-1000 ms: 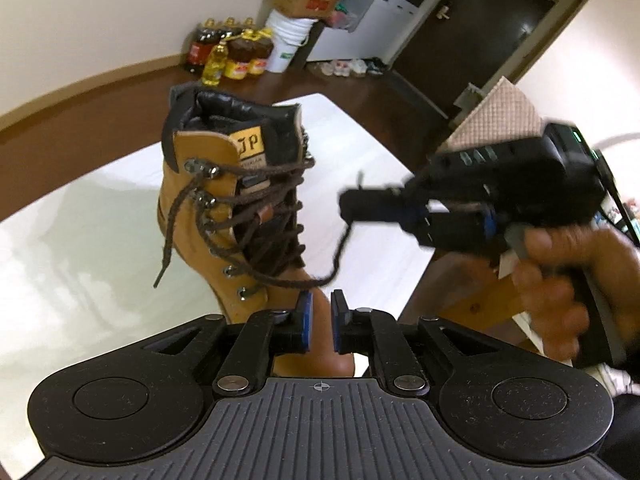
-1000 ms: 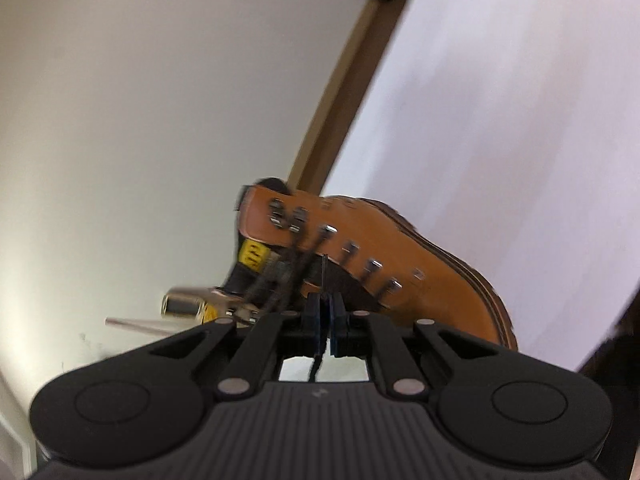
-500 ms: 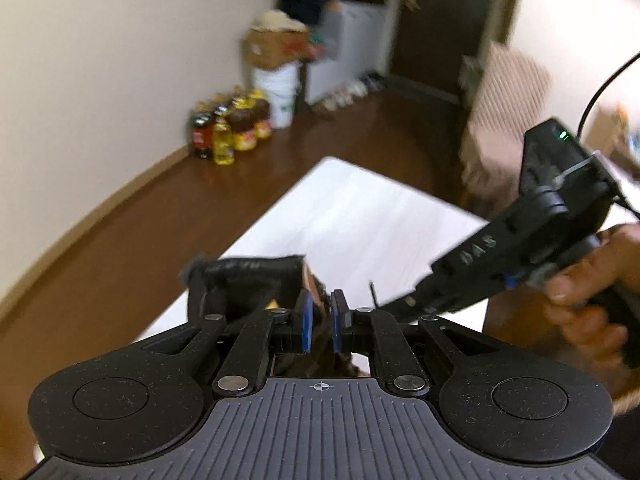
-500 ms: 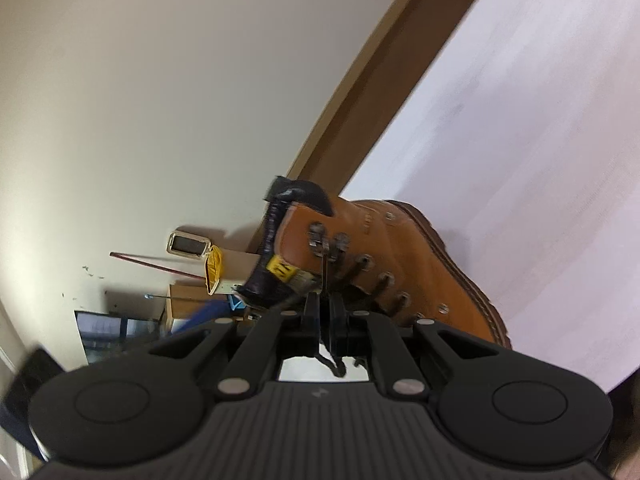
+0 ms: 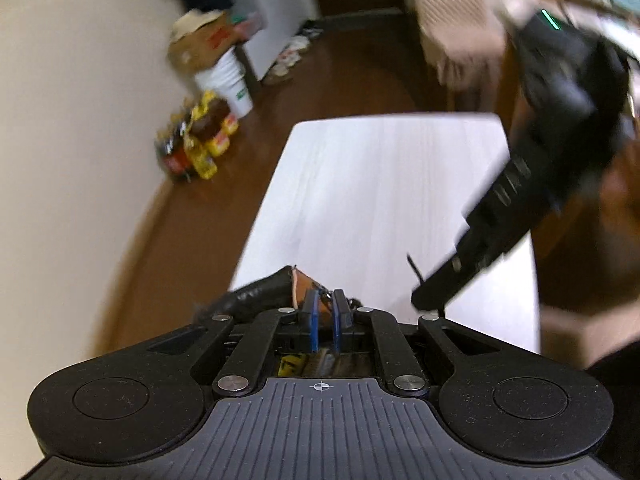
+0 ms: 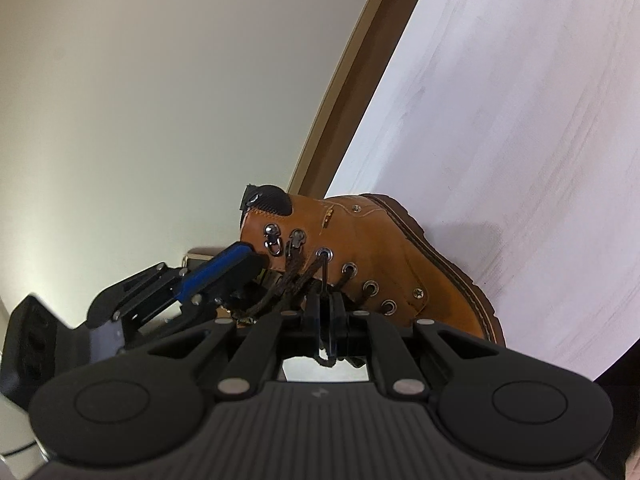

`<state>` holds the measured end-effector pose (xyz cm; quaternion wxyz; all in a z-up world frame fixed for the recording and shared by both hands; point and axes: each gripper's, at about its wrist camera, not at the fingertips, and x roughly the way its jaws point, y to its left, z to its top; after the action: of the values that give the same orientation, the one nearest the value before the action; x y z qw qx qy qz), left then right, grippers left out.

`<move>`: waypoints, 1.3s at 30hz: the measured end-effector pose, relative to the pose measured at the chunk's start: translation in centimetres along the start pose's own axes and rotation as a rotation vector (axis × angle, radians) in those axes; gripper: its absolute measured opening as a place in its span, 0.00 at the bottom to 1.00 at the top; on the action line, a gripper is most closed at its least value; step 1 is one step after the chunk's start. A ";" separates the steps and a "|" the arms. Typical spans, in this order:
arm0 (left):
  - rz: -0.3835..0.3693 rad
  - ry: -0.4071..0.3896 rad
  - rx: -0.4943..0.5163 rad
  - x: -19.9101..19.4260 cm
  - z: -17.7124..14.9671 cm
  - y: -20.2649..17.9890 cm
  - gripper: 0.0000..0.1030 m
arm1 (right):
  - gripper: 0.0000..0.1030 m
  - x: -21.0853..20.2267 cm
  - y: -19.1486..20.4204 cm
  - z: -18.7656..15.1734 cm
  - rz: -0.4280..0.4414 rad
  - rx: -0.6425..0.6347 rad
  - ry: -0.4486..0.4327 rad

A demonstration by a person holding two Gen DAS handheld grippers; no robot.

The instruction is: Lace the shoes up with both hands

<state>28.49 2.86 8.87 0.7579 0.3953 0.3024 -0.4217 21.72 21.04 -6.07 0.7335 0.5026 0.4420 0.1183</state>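
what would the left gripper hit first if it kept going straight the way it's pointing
Most likely the tan boot: the left gripper points down at its black collar and upper eyelets, just past the fingertips. Depth is hard to judge, so it may already be touching. The white table lies beyond.

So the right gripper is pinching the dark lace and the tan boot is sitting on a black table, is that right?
Not quite. The table is white, not black, as the right wrist view shows. The rest holds: the right gripper is pinching the dark lace, and the tan boot is sitting on that table.
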 end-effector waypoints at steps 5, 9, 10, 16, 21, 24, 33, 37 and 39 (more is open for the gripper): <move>-0.044 0.034 -0.043 0.9 0.1 -0.8 0.09 | 0.06 0.1 -0.3 0.3 0.008 0.010 -0.005; -0.092 0.024 -0.257 1.3 -0.5 0.6 0.09 | 0.07 -0.1 -0.4 0.5 0.009 0.013 -0.016; -0.102 0.012 -0.303 1.3 -0.7 1.0 0.08 | 0.07 -0.2 -0.4 0.5 0.008 0.014 -0.018; -0.157 -0.169 -0.443 -0.2 -0.6 1.8 0.10 | 0.07 -1.0 -1.0 0.4 -0.012 0.030 -0.025; -0.129 -0.132 -0.429 -1.2 -1.7 2.2 0.14 | 0.07 -0.9 -1.2 0.3 -0.016 0.032 -0.021; -0.104 -0.126 -0.440 -1.9 -2.5 2.8 0.15 | 0.07 -0.6 -0.8 0.4 0.001 0.026 -0.011; -0.036 -0.134 -0.502 -3.6 -3.5 4.3 0.19 | 0.07 2.3 0.4 1.5 0.164 0.120 0.093; -0.031 -0.139 -0.514 -4.2 -3.9 4.2 0.20 | 0.07 3.8 -0.2 2.1 0.198 0.199 0.148; -0.033 -0.139 -0.518 -4.1 -3.9 4.2 0.20 | 0.07 4.1 -0.3 2.4 0.186 0.204 0.153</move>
<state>29.75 9.22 11.60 0.8459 0.1532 0.3538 -0.3685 25.86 21.88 -8.21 0.6286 0.6029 0.4578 0.1782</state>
